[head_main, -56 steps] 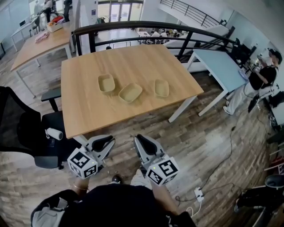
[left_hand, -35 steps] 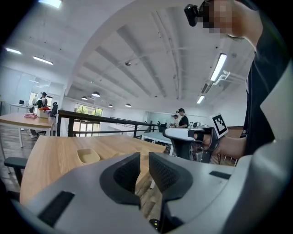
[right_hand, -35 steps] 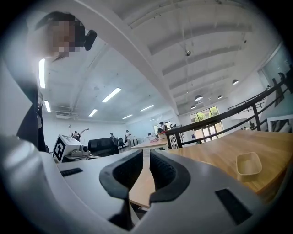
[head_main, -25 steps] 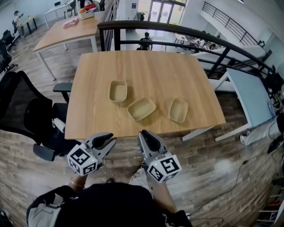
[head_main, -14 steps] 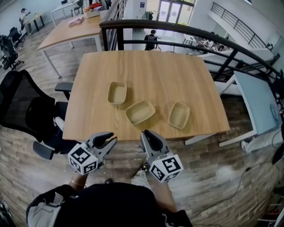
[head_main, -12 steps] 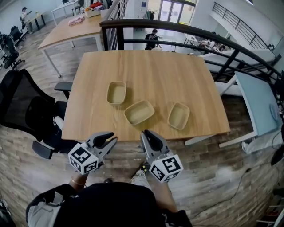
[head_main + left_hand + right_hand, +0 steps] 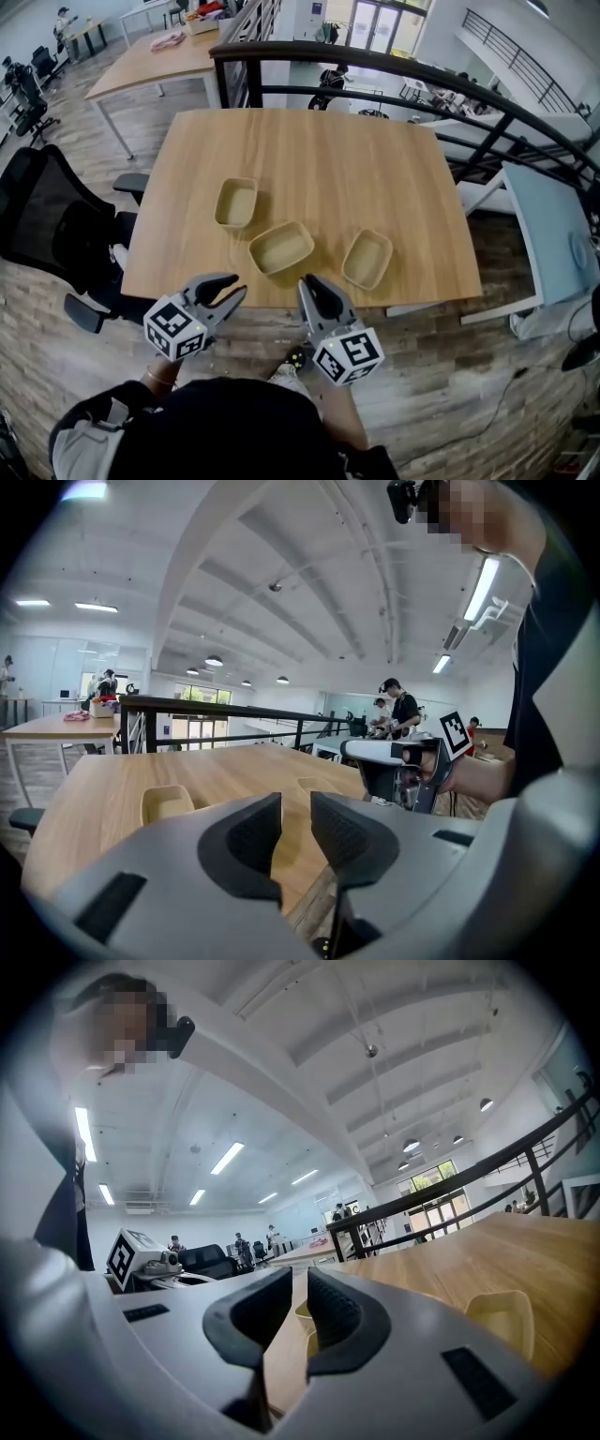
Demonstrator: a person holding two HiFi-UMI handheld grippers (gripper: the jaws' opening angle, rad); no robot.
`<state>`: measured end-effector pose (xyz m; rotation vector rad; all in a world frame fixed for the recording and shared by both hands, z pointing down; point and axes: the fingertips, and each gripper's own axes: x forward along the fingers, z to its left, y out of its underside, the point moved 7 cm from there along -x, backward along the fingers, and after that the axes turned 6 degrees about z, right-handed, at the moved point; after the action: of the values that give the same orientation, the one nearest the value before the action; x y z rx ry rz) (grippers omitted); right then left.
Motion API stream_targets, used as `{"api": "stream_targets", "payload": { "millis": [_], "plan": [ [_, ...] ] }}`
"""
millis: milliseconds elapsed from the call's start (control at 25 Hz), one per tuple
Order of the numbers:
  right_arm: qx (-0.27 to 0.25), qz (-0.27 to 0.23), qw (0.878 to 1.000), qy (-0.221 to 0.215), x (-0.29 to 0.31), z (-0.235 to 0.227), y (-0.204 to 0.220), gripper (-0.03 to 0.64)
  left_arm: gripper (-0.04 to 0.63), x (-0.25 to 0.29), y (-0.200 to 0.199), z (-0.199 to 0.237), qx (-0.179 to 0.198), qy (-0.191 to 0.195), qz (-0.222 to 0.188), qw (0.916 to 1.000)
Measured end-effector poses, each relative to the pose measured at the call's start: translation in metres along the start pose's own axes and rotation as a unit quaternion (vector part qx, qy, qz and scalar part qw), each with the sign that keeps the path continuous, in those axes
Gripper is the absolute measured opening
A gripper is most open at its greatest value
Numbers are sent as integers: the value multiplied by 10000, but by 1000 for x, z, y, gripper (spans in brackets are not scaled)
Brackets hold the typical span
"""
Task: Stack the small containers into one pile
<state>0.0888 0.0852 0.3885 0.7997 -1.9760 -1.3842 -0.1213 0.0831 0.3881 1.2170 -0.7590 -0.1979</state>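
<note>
Beige shallow rectangular containers (image 7: 280, 248) lay on the wooden table (image 7: 309, 150); my closed, empty right gripper (image 7: 312, 284) half hid one; my left gripper (image 7: 230, 286), jaws apart and empty, had just been opening.

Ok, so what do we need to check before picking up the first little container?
1. Left container, middle container and right container all apart on the table, none stacked: ok.
2. All three upright and empty: ok.
3. Left gripper open, nothing between its jaws: ok; they have just been opening.
4. Right gripper open: not ok; shut, holding nothing.
5. Either gripper at a container: not ok; both hang short of them.
</note>
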Motion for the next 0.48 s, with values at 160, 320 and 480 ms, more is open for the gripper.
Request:
{"api": "stream_targets", "payload": {
  "millis": [160, 320, 480],
  "plan": [
    [-28, 46, 10000, 10, -1, -24, -6, 41, 91, 22, -12, 2, 76, -50, -56, 9999],
    [-82, 208, 9997, -123, 5, -46, -6, 103, 95, 41, -15, 5, 0, -237, -102, 9997],
    [-119, 389, 9991, -137, 18, -67, -5, 103, 100, 51, -12, 14, -107, -433, -52, 9990]
  ]
}}
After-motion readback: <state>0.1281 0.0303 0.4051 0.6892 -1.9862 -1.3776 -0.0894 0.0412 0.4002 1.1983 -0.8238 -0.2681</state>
